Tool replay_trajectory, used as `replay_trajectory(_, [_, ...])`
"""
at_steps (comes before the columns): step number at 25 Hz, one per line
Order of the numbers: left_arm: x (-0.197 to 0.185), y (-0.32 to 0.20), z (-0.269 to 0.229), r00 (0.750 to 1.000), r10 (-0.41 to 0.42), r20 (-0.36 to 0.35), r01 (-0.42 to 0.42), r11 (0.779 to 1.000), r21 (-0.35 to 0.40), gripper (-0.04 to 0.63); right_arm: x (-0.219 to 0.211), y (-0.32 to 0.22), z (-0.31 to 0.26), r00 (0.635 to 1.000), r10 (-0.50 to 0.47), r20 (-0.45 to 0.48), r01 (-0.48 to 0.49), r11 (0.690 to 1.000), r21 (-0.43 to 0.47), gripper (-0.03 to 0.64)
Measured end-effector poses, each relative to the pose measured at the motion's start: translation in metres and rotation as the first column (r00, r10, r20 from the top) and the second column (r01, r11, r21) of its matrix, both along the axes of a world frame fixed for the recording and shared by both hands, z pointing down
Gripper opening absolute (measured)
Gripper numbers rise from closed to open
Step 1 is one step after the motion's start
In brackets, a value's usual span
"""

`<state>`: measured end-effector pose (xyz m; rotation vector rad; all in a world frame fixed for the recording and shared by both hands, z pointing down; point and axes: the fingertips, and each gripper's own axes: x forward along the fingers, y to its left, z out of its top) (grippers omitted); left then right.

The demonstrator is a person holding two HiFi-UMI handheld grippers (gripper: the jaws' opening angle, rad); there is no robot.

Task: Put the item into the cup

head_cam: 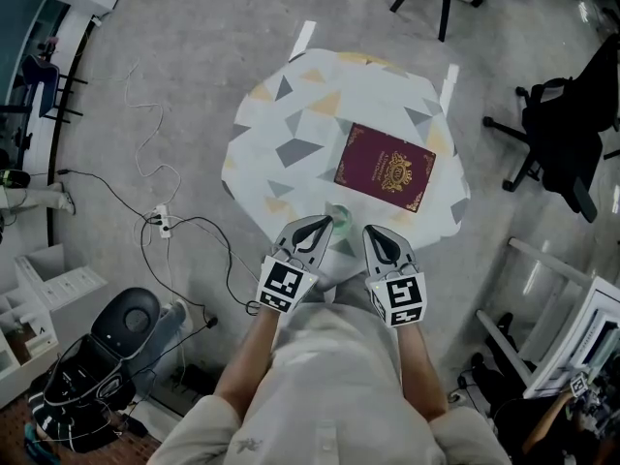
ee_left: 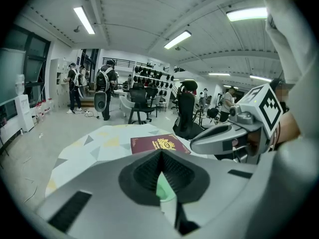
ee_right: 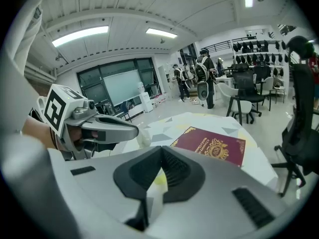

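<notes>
A small, translucent, pale-green cup [head_cam: 338, 216] stands near the front edge of the round patterned table [head_cam: 291, 124]. It also shows as a pale cup [ee_right: 143, 136] in the right gripper view. A maroon booklet with a gold crest [head_cam: 386, 167] [ee_left: 159, 143] [ee_right: 212, 146] lies flat on the table beyond the cup. My left gripper [head_cam: 325, 223] [ee_left: 160, 153] sits just left of the cup, its jaws closed tip to tip. Just right of the cup is my right gripper [head_cam: 370, 231] [ee_right: 162, 151], also shut. I see nothing held between either pair of jaws.
A black office chair [head_cam: 567, 129] stands to the right of the table. Cables and a power strip [head_cam: 162, 221] trail over the floor on the left, near a dark bag [head_cam: 92, 376]. Several people [ee_left: 105, 86] stand far across the room.
</notes>
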<state>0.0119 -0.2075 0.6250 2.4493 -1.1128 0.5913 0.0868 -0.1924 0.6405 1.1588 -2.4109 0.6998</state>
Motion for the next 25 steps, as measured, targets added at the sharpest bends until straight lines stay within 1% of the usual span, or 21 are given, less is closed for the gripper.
replay_trajectory(20, [0.009, 0.013, 0.038, 0.997, 0.075, 0.012, -0.074, 0.994, -0.082, 0.011, -0.003, 0.013, 0.022, 0.999, 0.019, -0.025, -0.021, 0.998, -0.053, 0.006])
replay_trajectory(25, [0.01, 0.016, 0.048, 0.996, 0.083, 0.021, -0.08, 0.991, -0.108, 0.011, -0.003, 0.015, 0.026, 0.999, 0.021, -0.027, -0.023, 0.998, -0.06, 0.006])
